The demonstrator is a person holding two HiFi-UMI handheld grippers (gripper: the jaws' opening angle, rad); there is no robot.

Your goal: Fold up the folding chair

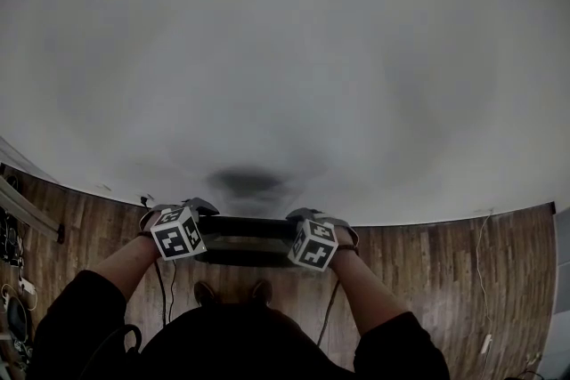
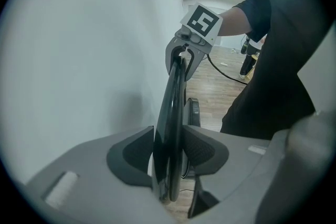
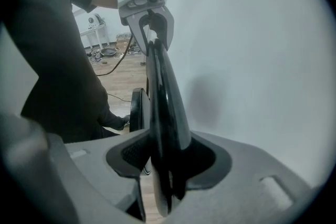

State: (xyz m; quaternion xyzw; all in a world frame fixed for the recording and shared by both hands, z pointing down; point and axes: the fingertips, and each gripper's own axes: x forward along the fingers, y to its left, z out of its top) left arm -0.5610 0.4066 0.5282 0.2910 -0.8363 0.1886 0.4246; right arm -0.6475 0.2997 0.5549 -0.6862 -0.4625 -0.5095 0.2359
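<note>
Room: white wall [image 1: 285, 58], wood floor [image 1: 445, 262] | chair [image 1: 245, 231]: folded flat, upright, top edge inside left tongs [image 2: 168, 165] and right tongs [image 3: 163, 165] | both part-open, loose round it | remaining: likely only letting go.

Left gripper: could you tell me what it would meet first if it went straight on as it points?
Probably the folded chair's black edge, which already stands between its open jaws.
</note>
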